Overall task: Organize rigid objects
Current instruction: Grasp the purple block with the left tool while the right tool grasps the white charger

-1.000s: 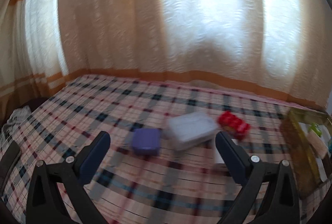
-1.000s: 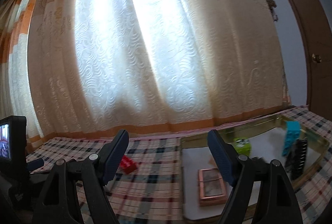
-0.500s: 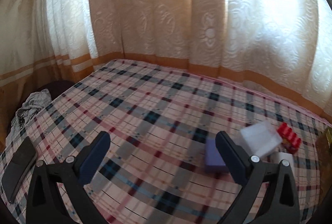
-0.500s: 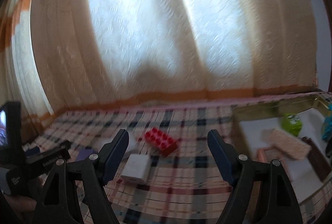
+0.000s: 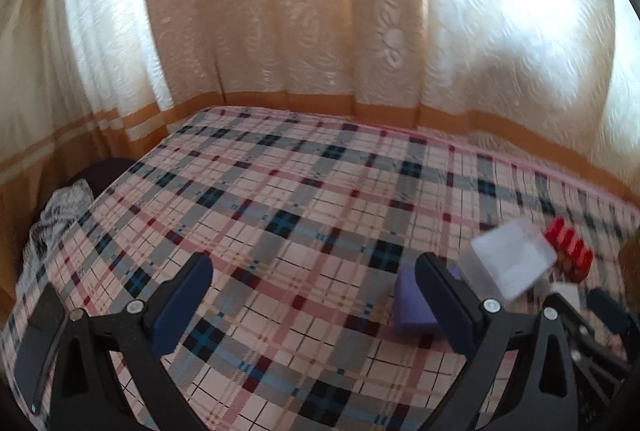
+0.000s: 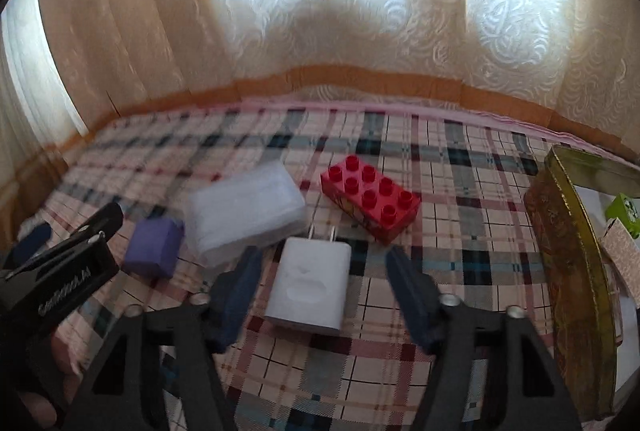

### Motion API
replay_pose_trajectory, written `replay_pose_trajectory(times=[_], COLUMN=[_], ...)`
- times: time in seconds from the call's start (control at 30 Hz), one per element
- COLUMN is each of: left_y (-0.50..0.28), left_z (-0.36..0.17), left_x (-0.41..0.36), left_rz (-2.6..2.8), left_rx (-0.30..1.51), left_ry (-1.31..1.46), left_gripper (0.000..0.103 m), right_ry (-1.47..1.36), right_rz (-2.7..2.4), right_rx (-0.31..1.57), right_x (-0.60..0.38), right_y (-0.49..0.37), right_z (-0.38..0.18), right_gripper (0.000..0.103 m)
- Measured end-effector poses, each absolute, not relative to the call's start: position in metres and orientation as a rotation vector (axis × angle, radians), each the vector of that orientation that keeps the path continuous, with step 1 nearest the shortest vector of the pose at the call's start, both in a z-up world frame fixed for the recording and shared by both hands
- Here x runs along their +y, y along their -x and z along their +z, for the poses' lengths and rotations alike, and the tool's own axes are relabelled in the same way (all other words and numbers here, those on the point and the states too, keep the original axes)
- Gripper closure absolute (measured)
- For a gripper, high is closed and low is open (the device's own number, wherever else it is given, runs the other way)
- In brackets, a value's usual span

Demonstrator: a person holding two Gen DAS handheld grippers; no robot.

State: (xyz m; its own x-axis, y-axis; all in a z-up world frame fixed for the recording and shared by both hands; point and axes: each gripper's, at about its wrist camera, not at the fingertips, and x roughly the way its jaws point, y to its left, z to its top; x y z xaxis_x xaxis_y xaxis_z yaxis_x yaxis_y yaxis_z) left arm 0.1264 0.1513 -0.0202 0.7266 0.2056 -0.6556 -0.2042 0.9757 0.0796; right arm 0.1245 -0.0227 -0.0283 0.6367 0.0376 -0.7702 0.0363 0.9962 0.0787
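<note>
A white plug charger [image 6: 310,285] lies on the plaid cloth between the fingers of my right gripper [image 6: 322,285], whose jaws are closing; the pads stand apart from it. Beyond it lie a red studded brick [image 6: 370,201], a clear plastic case [image 6: 244,209] and a purple block [image 6: 154,247]. My left gripper [image 5: 314,301] hangs open over bare cloth, and the purple block [image 5: 412,303], clear case [image 5: 510,263] and red brick [image 5: 570,251] sit to its right. The left gripper [image 6: 60,267] also shows at the left edge of the right wrist view.
A gold-rimmed tray [image 6: 576,271] stands at the right with a green block [image 6: 622,211] and a beige piece inside. Curtains close off the far side of the bed. A dark phone [image 5: 38,335] and crumpled grey fabric [image 5: 60,211] lie at the bed's left edge.
My right gripper swung left from the tray and dropped over the charger, its jaws narrowing. My left gripper drifted left, so the objects slid toward the right of its view.
</note>
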Motion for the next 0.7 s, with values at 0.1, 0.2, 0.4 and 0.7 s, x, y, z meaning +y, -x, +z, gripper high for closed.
replay_pose_trajectory(times=[0.1,0.2,0.4,0.7], left_y=[-0.130,-0.131,-0.132,-0.144], left_z=[-0.024,-0.025,-0.028,-0.038], left_x=[0.147,0.144,0.135,0.116], left_rz=[0.210,0.198,0.160,0.093], left_rx=[0.760,0.766,0.781,0.852], left_ry=[-0.018,-0.014,-0.036,-0.057], left_gripper=[0.001,0.001,0.001,0.001], right_ry=[-0.098,-0.114,-0.156,-0.307], right_rz=[-0.016,-0.014,0.009,0.003], right_rx=[0.929,0.933,0.925,0.860], right_x=[-0.025,-0.029,-0.042,-0.071], right_y=[-0.131,-0.131,-0.120,-0.096], right_z=[-0.035,-0.036,-0.034,-0.026], right_gripper=[0.042,0.053,0.062,0.062])
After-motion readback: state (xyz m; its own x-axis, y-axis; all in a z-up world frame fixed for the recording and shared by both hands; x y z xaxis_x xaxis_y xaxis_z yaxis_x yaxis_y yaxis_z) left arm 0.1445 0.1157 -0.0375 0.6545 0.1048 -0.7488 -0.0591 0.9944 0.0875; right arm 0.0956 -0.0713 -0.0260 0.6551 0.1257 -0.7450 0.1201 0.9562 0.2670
